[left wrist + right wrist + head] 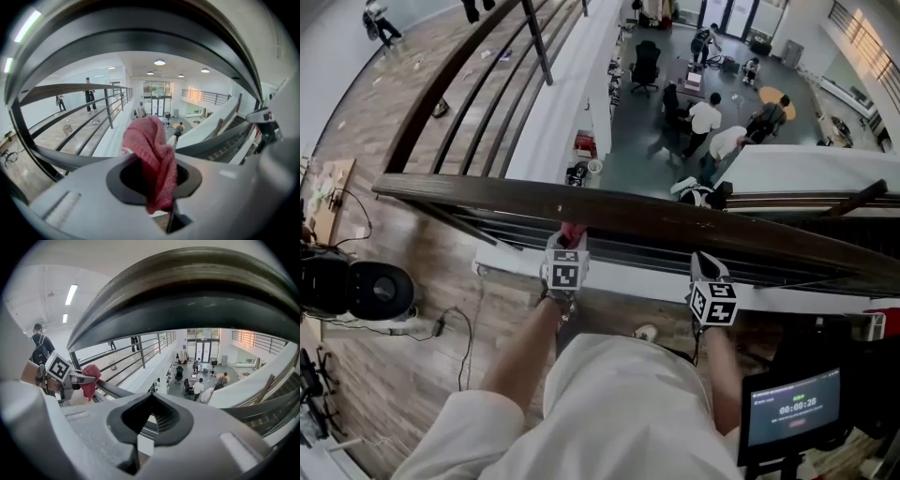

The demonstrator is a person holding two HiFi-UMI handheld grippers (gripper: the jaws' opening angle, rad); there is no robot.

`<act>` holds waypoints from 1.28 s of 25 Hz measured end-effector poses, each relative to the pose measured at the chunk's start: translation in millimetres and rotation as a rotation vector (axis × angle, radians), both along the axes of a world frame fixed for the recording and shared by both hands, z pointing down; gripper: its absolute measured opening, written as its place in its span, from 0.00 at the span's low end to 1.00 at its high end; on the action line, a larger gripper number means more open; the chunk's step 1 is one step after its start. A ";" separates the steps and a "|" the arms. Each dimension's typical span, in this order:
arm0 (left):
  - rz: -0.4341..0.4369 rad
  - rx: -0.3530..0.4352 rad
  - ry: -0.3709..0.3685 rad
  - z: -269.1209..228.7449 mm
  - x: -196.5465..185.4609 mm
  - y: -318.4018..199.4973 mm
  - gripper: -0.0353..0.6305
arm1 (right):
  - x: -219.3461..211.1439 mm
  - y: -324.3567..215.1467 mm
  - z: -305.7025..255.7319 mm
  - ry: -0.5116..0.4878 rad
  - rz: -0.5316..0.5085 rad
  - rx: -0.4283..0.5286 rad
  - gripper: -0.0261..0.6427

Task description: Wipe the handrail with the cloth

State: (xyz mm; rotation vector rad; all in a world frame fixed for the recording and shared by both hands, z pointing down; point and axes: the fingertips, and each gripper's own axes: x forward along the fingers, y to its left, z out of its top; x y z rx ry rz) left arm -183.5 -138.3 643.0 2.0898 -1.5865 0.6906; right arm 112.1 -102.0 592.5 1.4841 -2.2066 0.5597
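One cloth (pixel 152 159) sits pinched in left tool (pixel 570 242) beside handrail (pixel 675 217).

handrail (pixel 675 221): dark wood, horizontal | cloth (pixel 152 154): pink, bunched, at its near edge

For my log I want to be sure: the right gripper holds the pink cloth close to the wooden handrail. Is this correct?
Not quite: the left gripper holds the pink cloth close to the wooden handrail. The left gripper view shows the cloth pinched between its jaws.
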 end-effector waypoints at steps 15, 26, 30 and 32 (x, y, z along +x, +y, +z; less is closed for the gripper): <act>0.125 0.021 0.037 12.0 86.9 -4.7 0.18 | 3.5 -2.2 1.4 0.008 -0.003 -0.002 0.04; 0.338 0.042 -0.037 6.0 120.3 9.7 0.18 | -2.1 -14.7 -16.0 0.059 -0.030 0.015 0.04; 0.323 0.035 -0.016 2.0 110.0 8.1 0.18 | -6.9 -20.3 -17.4 0.072 -0.036 0.012 0.04; 0.309 0.031 -0.004 3.2 99.3 9.1 0.18 | -13.8 -19.6 -13.5 0.074 -0.035 0.008 0.04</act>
